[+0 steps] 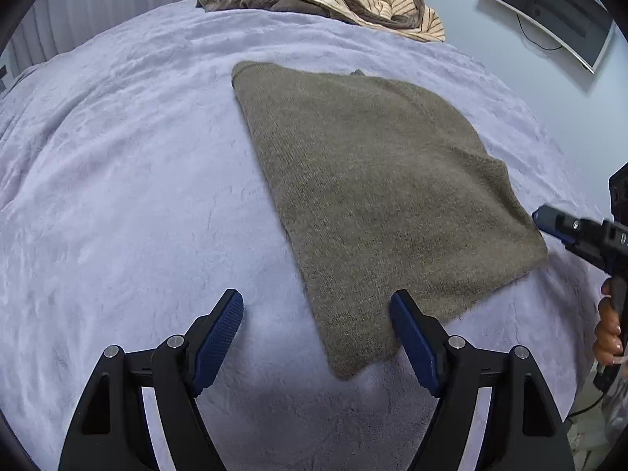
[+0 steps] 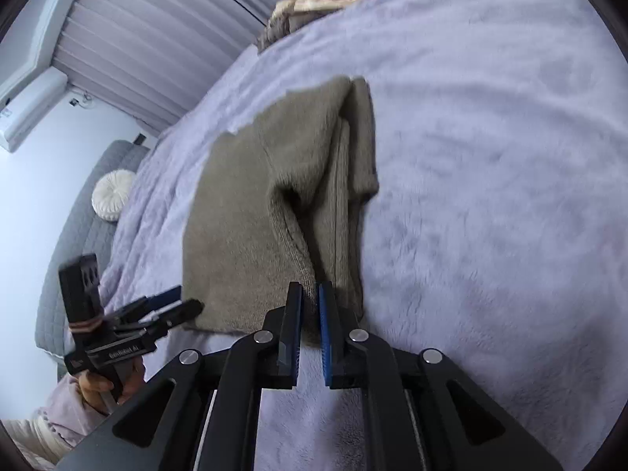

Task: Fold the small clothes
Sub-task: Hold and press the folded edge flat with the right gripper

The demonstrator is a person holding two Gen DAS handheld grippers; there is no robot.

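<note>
Right wrist view: olive-brown knitted garment point(image 2: 243, 212) lies folded on the lavender fleece-covered bed point(image 2: 490, 196).
Right gripper point(image 2: 310, 294) fingers narrow, apparently pinching its near edge; slippage would undo the fold. Left gripper point(image 1: 316, 306) fingers wide, empty.

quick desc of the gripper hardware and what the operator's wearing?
Both grippers, left gripper and right gripper, are matte black linkage frames with silver pivot pins and blue ribbed finger pads. The left unit's body carries small white lettering, too blurred to read. A thin black cable trails from the right handle. The operator wears a pale pink sleeve.
</note>
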